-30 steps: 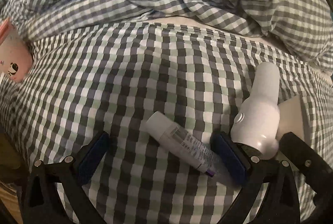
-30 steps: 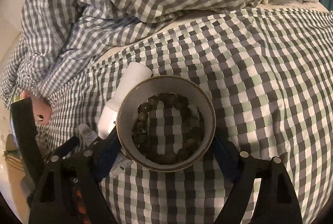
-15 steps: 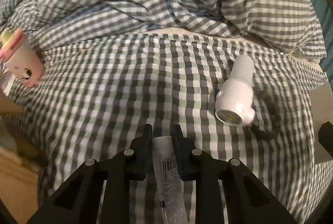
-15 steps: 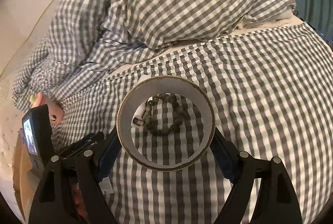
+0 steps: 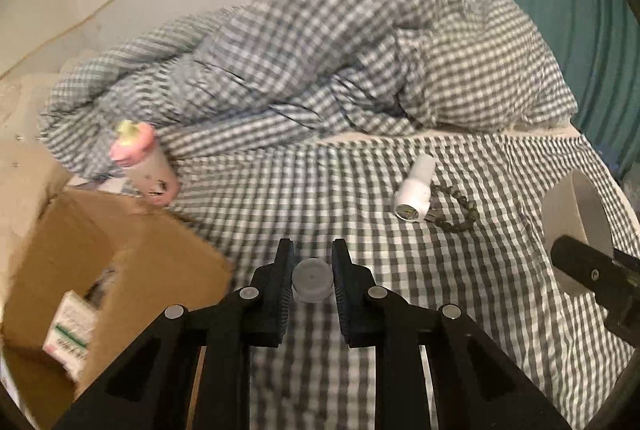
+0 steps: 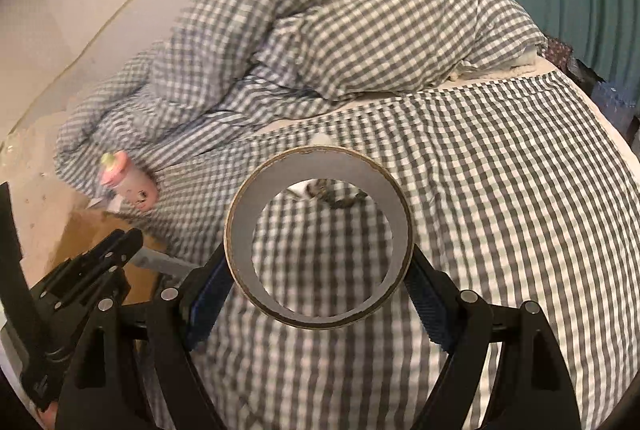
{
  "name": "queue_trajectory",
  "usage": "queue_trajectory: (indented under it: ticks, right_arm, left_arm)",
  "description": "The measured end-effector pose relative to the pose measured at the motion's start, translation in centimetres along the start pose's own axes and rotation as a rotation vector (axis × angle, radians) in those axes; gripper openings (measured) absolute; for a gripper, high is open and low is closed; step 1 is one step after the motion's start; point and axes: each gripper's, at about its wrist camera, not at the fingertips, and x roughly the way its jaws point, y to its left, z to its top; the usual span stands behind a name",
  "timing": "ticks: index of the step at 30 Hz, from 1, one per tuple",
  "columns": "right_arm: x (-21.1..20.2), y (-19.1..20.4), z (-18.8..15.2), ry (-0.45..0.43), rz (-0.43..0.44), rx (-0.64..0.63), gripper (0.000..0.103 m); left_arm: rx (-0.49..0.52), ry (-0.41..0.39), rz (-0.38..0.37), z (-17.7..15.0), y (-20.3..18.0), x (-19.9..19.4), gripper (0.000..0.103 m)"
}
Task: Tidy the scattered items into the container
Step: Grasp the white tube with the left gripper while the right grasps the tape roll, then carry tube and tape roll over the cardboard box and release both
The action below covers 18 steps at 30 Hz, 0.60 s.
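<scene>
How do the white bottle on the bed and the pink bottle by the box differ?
The white bottle lies in the open on the checked sheet, beside the bead bracelet; the pink bottle sits at the sheet's edge, against the rumpled duvet and just behind the cardboard box. The white one is plain with a narrow neck; the pink one has a yellow-green top and dark printed marks. Both lie on their sides, and no tool holds either.

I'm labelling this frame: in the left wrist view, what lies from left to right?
Cardboard box → pink bottle → tube in the left gripper → white bottle → bead bracelet → tape roll.
</scene>
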Motion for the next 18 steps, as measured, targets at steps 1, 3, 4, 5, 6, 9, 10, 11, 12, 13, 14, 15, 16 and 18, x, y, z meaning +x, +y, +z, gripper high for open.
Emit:
queue_trajectory:
  ticks: [1,3,4,5,6,9,10,11,12,13,14,15,16,18]
  right_arm:
    - [-0.7,0.4,-0.3,-0.006,-0.007,-0.008,0.082]
    - [-2.1,1.1,-0.9,-0.014,-0.017,-0.024,0.082]
    - [-2.7,1.2,-1.1,-0.019,-0.017,-0.028,0.082]
    - [-3.3,1.4,-1.4,-0.023,-0.017,-0.033,0.082]
    - [-3.9,1.7,-1.6,-0.03,-0.02,-0.037,0.082]
    - [-5.3,2.3,-2.2,-0.042,-0.028,-0.046,0.082]
    - [-5.6,2.4,-2.3,-0.045,-0.029,-0.05,0.082]
    - [-6.0,2.6,-2.5,-0.047,-0.03,-0.053,0.082]
    - [-6.2,2.8,-2.6,-0.048,-0.03,-0.056,0.082]
    - [-6.5,3.0,-2.8,-0.05,-0.031,-0.059,0.082]
    - [-6.7,3.2,-2.9,-0.05,-0.032,-0.063,0.082]
    - [-6.8,3.4,-3.0,-0.051,-0.034,-0.065,0.082]
    - [-6.9,3.5,-3.1,-0.052,-0.034,-0.066,0.082]
    - [-7.0,4.1,-3.1,-0.052,-0.031,-0.07,0.082]
  left_arm:
    - [0.002,-0.008,0.0,-0.2,0.3,-0.8,0.02]
    - [-0.01,-0.022,-0.007,-0.7,0.8,-2.0,0.02]
    - [-0.014,-0.024,-0.01,-0.8,1.0,-2.4,0.02]
    - [-0.02,-0.027,-0.011,-1.0,1.3,-2.9,0.02]
    - [-0.023,-0.031,-0.014,-1.2,1.5,-3.4,0.02]
    - [-0.028,-0.042,-0.024,-1.7,1.8,-4.8,0.02]
    - [-0.028,-0.044,-0.026,-1.8,1.8,-5.1,0.02]
    - [-0.03,-0.048,-0.028,-2.0,1.9,-5.4,0.02]
    - [-0.032,-0.052,-0.031,-2.1,2.0,-5.8,0.02]
    - [-0.033,-0.054,-0.033,-2.3,2.0,-6.1,0.02]
    - [-0.032,-0.057,-0.033,-2.4,2.1,-6.3,0.02]
    - [-0.032,-0.059,-0.032,-2.5,2.2,-6.6,0.02]
    - [-0.032,-0.061,-0.032,-2.6,2.3,-6.9,0.02]
    - [-0.036,-0.064,-0.03,-2.7,2.8,-7.2,0.02]
